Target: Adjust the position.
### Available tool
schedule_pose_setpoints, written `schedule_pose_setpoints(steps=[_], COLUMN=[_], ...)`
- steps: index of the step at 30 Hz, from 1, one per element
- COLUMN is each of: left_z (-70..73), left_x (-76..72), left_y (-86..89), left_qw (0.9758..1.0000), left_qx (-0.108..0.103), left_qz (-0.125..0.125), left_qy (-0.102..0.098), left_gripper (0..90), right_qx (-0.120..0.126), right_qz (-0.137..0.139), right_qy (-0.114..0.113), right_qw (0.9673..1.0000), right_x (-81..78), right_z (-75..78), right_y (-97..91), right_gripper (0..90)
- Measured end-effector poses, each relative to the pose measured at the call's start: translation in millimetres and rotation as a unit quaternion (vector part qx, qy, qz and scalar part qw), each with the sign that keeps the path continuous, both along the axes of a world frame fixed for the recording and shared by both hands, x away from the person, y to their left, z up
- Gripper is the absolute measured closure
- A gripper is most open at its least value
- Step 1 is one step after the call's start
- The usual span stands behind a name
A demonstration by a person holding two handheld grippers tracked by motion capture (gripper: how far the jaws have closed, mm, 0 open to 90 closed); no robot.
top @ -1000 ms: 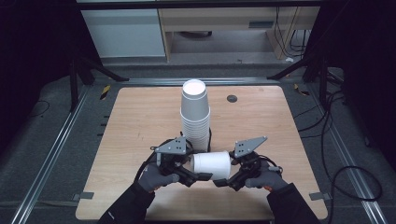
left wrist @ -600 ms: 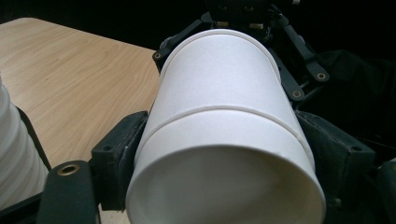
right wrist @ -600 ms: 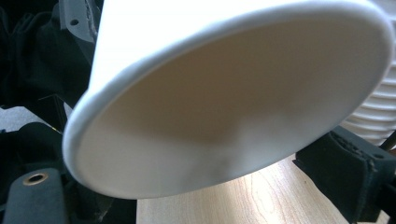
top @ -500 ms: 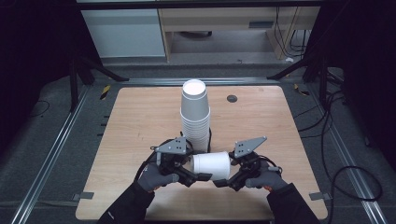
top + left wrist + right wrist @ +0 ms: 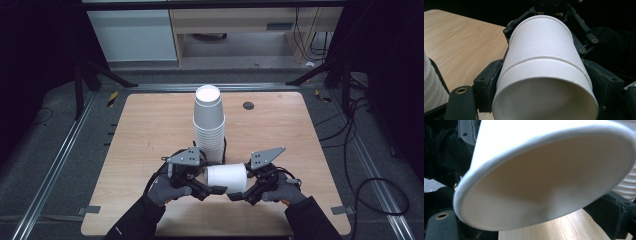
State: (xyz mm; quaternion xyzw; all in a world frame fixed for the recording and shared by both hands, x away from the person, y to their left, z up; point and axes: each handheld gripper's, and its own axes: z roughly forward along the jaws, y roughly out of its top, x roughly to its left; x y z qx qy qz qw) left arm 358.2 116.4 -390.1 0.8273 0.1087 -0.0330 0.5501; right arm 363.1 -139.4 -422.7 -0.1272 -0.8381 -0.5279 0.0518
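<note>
Two nested white paper cups (image 5: pixel 226 178) hang level above the table's near edge, between my two grippers. My left gripper (image 5: pixel 214 180) is shut across the closed base end; in the left gripper view its pads (image 5: pixel 487 83) press both sides of the cups (image 5: pixel 541 62). My right gripper (image 5: pixel 241 183) holds the open rim end, and its jaws have just been closing with the cup between them. The right gripper view looks straight into the cup's mouth (image 5: pixel 544 182). A tall stack of upturned white cups (image 5: pixel 209 125) stands just behind.
The wooden table (image 5: pixel 150 130) has a small round grommet (image 5: pixel 248 105) at the back right. Metal frame rails run along both sides, with cables on the floor at the right. The stack (image 5: pixel 431 87) stands close beside the held cups.
</note>
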Motion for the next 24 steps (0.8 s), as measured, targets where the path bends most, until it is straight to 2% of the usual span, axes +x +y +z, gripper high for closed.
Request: schedule_pose_setpoints(steps=[5,11,20,24], left_z=[-0.1,1.0,9.0,11.3], left_x=[-0.4,-0.7,0.4,0.7], left_y=[-1.0,0.4,13.8,20.3], left_qw=[1.0000,0.9999,0.9998,0.9996], left_qx=[-0.003,-0.008,0.003,0.017], left_qz=[0.000,0.004,0.018,0.023], left_qy=[-0.001,0.008,0.002,-0.001], left_gripper=[20.7,19.0,16.1,15.9], right_qx=[0.002,-0.002,-0.010,-0.020], right_qz=[0.001,0.001,-0.007,-0.011], right_qy=[0.002,0.001,-0.005,-0.011], right_qw=[1.0000,1.0000,0.9999,0.9997], right_x=[0.2,0.3,2.2,2.9], right_z=[-0.1,0.2,2.5,4.3], right_y=[-1.0,-2.0,-8.5,-12.3], right_gripper=[12.0,11.7,11.6,11.6])
